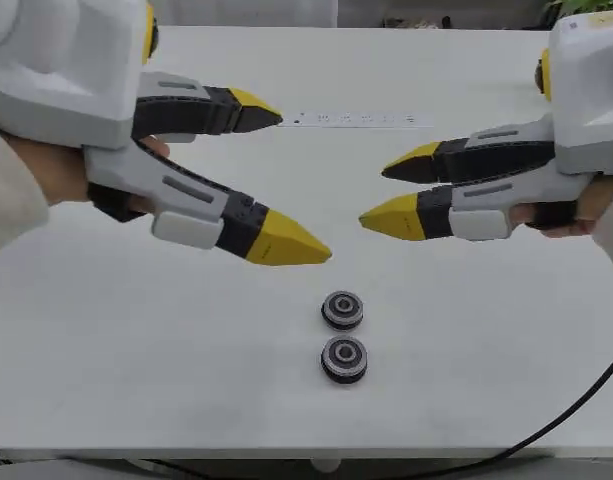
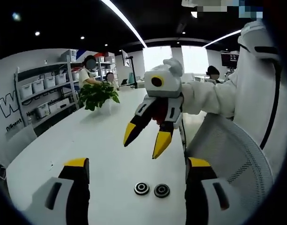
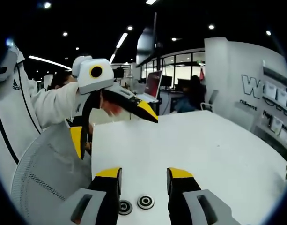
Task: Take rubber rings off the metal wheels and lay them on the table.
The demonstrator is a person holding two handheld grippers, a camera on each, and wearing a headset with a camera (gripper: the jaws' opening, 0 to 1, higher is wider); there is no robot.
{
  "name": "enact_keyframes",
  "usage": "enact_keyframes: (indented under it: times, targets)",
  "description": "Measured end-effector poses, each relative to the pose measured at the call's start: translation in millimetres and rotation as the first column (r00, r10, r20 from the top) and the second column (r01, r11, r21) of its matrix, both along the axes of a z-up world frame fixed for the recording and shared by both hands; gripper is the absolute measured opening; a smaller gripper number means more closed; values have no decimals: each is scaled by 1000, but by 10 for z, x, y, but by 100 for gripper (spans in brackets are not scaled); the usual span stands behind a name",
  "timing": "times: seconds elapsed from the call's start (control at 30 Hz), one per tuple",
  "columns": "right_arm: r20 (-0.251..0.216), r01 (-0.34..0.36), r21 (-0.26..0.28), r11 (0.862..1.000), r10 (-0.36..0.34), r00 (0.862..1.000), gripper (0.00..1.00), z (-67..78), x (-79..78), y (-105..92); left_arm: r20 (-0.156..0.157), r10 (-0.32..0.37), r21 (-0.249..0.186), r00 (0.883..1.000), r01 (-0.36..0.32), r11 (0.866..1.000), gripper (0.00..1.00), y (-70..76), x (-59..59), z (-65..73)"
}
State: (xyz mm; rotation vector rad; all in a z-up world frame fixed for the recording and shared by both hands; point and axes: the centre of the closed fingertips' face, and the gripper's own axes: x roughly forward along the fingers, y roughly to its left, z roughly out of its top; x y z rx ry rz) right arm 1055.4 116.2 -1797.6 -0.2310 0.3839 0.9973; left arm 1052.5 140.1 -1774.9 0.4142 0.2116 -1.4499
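- Head view: left gripper (image 1: 304, 187) is up left over the table (image 1: 136, 330), jaws spread wide, nothing between them.
- Right gripper (image 1: 372, 196) faces it from the right, jaws partly open, also empty. The tips of the two grippers are near each other but apart.
- Far wheel (image 1: 342, 310) and near wheel (image 1: 344, 359) lie flat, just beside each other, toward the table's front edge. Both sit below the gap between the grippers, clear of every jaw.
- Dark rings (image 1: 344, 377) are on both wheels.
- A cable (image 1: 571, 405) crosses the front right corner.
- Left gripper view: its own jaws (image 2: 137, 164) stand wide apart. Far wheel (image 2: 142, 188) and near wheel (image 2: 161, 190) lie on the table between and beyond the tips, untouched. The right gripper (image 2: 142, 149) hangs above them, pointing down.
- Right gripper view: its own jaws (image 3: 144, 173) are parted. Near wheel (image 3: 124, 206) and far wheel (image 3: 145, 202) show low in the gap, on the table. The left gripper (image 3: 117, 137) is above, spread wide.
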Motion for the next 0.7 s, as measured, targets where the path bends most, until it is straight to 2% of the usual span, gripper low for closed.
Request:
enact_keyframes:
  times: [0.1, 0.23, 0.33, 0.43, 0.53, 0.57, 0.63, 0.7]
  targets:
    - [-9, -2, 10, 1000, 2, 1000, 33, -168, 29, 22, 3, -1, 32, 1000, 1, 999, 75, -93, 29, -244]
    - [-71, 6, -6, 1000, -6, 997, 28, -445, -10, -5, 4, -15, 61, 1000, 15, 998, 70, -170, -57, -507]
    - [-142, -23, -41, 999, 17, 990, 27, -683, -112, -27, -51, -29, 49, 998, 31, 998, 67, -201, -164, -671]
    - [-173, -33, -46, 998, 25, 985, 26, -795, -167, -21, -91, -23, 41, 996, 27, 999, 65, -213, -215, -788]
    - [-218, -39, -38, 999, 30, 975, 26, -905, -233, -16, -108, -13, 42, 994, 18, 999, 63, -202, -235, -883]
    - [-230, -39, -32, 999, 31, 973, 25, -928, -253, -11, -124, -8, 43, 992, 13, 999, 63, -199, -249, -929]
    - [-289, -41, 0, 999, 39, 957, 26, -990, -343, 18, -147, 13, 42, 989, -7, 999, 62, -201, -253, -1001]
    - [-319, -50, -1, 999, 47, 947, 26, -1077, -402, 18, -152, 8, 62, 988, 2, 998, 60, -202, -274, -1082]
